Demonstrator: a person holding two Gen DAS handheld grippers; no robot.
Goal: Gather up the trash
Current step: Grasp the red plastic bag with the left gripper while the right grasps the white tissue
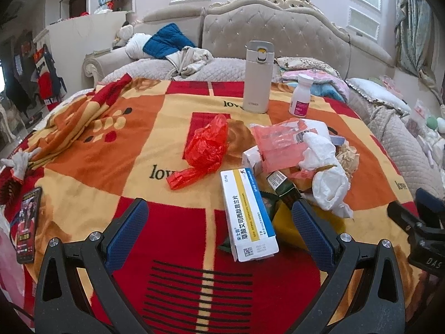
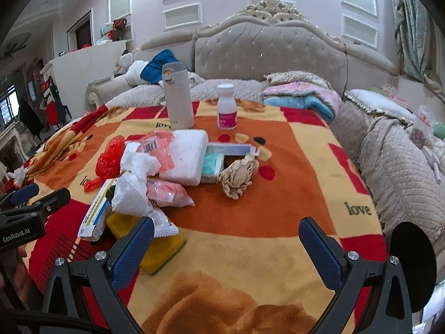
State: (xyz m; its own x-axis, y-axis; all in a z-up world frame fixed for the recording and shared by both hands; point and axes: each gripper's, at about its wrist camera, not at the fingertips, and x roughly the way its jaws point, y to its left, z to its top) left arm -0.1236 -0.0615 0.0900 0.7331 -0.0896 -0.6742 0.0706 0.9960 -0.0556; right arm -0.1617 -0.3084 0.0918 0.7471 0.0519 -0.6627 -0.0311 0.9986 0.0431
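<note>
two grippers were out over the bed, both spread wide and both empty. the left gripper (image 1: 219, 225) had its jaws straddling the near end of a white, blue and yellow medicine box (image 1: 249, 214), neither pad touching it. the right gripper (image 2: 226, 246) hovered above bare blanket (image 2: 278, 194), its left finger (image 2: 133, 250) just beside a yellow packet (image 2: 164, 253) and a white wrapper (image 2: 162, 222).

beyond the jaws the trash lay in a loose heap on the patterned blanket: crumpled white tissue (image 2: 133, 178), pink plastic packaging (image 2: 167, 194), a white foam-like block (image 2: 186, 158), an open box with something teal inside (image 2: 212, 164), a wadded tan paper (image 2: 239, 178) and, a little apart on the left, a red plastic bag (image 1: 205, 150). further back stood a cream flask (image 1: 257, 76) and a white pill bottle (image 1: 301, 96), upright and probably not rubbish. a phone (image 1: 26, 225) lay at the blanket's left edge.

judging by this, the collecting had hardly begun: nothing was held, the whole heap was there, and no bin or bag for gathering was in view. the medicine box looked the likeliest first pick.
</note>
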